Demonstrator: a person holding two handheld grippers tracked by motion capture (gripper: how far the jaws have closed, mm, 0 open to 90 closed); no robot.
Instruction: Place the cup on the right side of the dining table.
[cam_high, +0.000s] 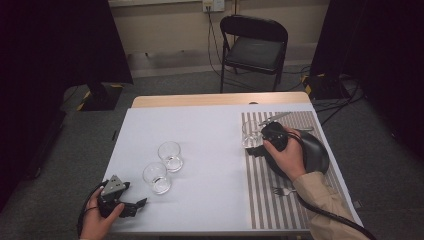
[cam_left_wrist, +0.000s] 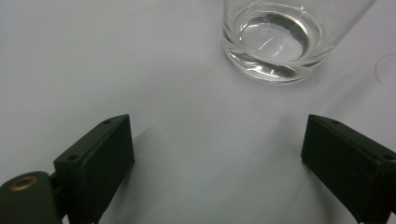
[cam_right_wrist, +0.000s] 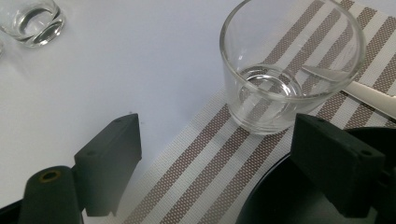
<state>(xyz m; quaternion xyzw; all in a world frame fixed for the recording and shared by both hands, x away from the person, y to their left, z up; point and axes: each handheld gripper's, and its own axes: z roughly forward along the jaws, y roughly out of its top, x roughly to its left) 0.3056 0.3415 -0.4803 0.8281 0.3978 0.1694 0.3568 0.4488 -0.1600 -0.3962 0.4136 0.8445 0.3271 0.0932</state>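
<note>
1. Nearest the person, at the table's front left corner, the left gripper (cam_high: 131, 206) lies low over the white tabletop (cam_high: 210, 150), held in the person's left hand (cam_high: 97, 222). Its jaws stand wide apart with nothing between them.
2. In the left gripper view, that gripper (cam_left_wrist: 217, 154) faces an empty clear glass (cam_left_wrist: 280, 39) standing upright just beyond its jaws, apart from them.
3. From the high view this is the nearer glass (cam_high: 157, 177) of a pair; the second glass (cam_high: 170, 156) stands upright just beside it, a little farther back and to the right.
4. On the right, a fork (cam_high: 283, 191) lies on the near part of a striped placemat (cam_high: 265, 195), in front of a black plate (cam_high: 315, 150).
5. The person's right hand (cam_high: 287, 155) reaches over the plate and holds the right gripper (cam_high: 256, 150) at the mat's left edge. Its jaws are released, spread wide and gripping nothing.
6. In the right gripper view, that gripper (cam_right_wrist: 217, 163) points at a third empty glass (cam_right_wrist: 289, 65) standing upright on the mat, just ahead of the jaws and nearer the right-hand one; whether that jaw touches it cannot be told. In the high view this glass (cam_high: 250, 133) sits at the mat's far left.
7. A knife (cam_right_wrist: 369, 95) lies behind that glass.
8. Beyond the table stands a black folding chair (cam_high: 254, 47).
</note>
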